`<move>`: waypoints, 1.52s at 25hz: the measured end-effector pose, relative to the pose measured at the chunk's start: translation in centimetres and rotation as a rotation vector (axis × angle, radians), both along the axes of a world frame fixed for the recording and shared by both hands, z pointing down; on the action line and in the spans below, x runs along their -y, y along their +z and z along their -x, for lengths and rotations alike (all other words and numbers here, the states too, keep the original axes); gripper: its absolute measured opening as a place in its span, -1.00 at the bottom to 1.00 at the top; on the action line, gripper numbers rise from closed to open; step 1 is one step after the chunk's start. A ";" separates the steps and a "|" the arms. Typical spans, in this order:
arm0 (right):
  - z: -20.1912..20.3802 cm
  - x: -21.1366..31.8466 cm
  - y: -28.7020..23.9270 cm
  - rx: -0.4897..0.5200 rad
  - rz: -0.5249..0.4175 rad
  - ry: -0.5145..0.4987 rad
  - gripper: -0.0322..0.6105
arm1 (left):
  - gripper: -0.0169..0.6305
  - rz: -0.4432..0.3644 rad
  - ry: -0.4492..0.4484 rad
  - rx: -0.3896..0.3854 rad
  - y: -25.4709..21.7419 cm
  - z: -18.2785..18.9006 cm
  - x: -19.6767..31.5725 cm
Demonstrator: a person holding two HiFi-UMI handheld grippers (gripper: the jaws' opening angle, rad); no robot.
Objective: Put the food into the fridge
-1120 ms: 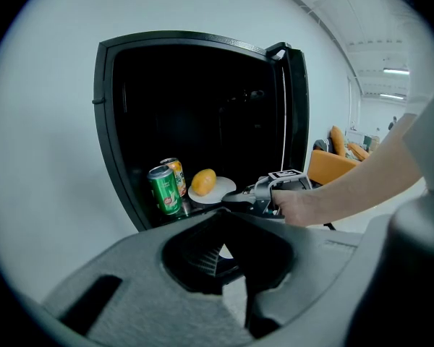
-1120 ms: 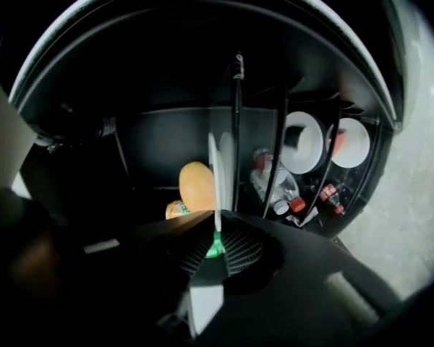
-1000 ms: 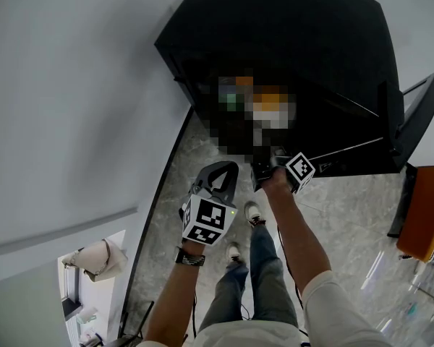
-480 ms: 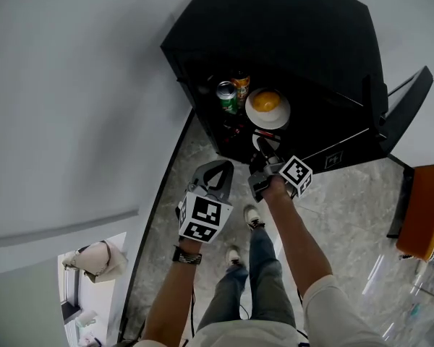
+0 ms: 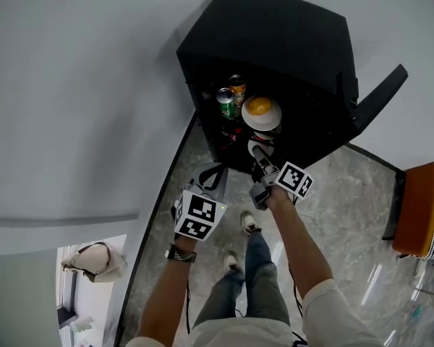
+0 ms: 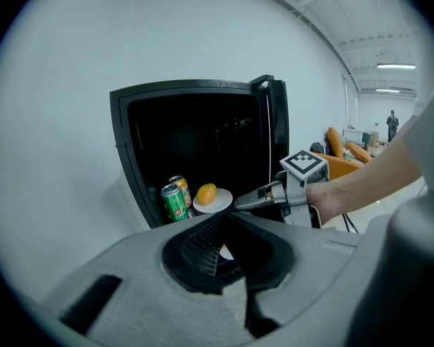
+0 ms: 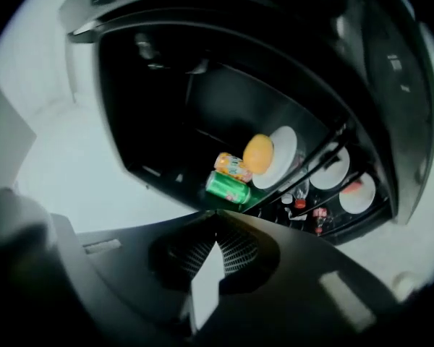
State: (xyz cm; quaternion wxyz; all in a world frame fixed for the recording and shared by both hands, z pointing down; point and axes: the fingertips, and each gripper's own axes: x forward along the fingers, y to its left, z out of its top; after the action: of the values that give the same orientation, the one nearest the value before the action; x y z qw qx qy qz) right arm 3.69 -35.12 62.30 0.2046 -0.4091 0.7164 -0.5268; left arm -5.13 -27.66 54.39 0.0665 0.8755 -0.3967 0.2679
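Observation:
The black fridge (image 5: 275, 27) stands open, its door (image 5: 380, 96) swung out to the right. On a shelf inside sit a green can (image 5: 225, 101), an orange can (image 5: 236, 87) and an orange (image 5: 258, 106) on a white plate (image 5: 273, 118). The right gripper view shows the same orange (image 7: 258, 153), green can (image 7: 228, 187) and orange can (image 7: 233, 166). My right gripper (image 5: 260, 161) hovers just in front of the lower shelves. Its jaws have just closed and eased slightly, and they stand shut and empty. My left gripper (image 5: 214, 169) hangs lower left of it, shut and empty.
Lower shelves hold two white plates (image 7: 330, 166) and small bottles (image 7: 301, 201). A pale wall runs along the left of the fridge. An orange chair (image 5: 419, 208) stands at the right on the marble floor (image 5: 347, 194). The person's legs are below the grippers.
The right gripper has drawn back out of the fridge's lower part, risen and rolled. The left gripper has lifted a little. The fridge door looks swung wider.

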 end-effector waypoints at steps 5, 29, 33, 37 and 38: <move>-1.1 -3.0 -3.8 -0.129 -0.079 -0.035 -0.90 | -0.93 -0.024 0.022 -0.004 -2.2 -0.4 -1.7; -2.7 -14.9 -20.1 -0.407 -0.301 -0.132 -0.90 | -0.93 -0.113 -0.006 -0.096 -12.8 0.2 -9.7; -3.0 -16.8 -23.5 -0.500 -0.378 -0.135 -0.90 | -0.93 -0.161 -0.003 -0.099 -15.4 0.2 -11.0; -3.5 -19.0 -27.6 -0.568 -0.466 -0.131 -0.90 | -0.93 -0.208 0.005 -0.103 -18.0 0.1 -12.4; -3.6 -19.5 -28.7 -0.594 -0.489 -0.130 -0.90 | -0.93 -0.219 0.009 -0.105 -18.7 0.1 -12.8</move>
State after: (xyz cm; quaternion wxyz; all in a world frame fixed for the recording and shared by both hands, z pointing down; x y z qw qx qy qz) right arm 7.30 -15.58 33.62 0.0459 -0.4367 0.8734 -0.2107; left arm -5.18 -14.90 35.68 -0.0099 0.8920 -0.4158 0.1770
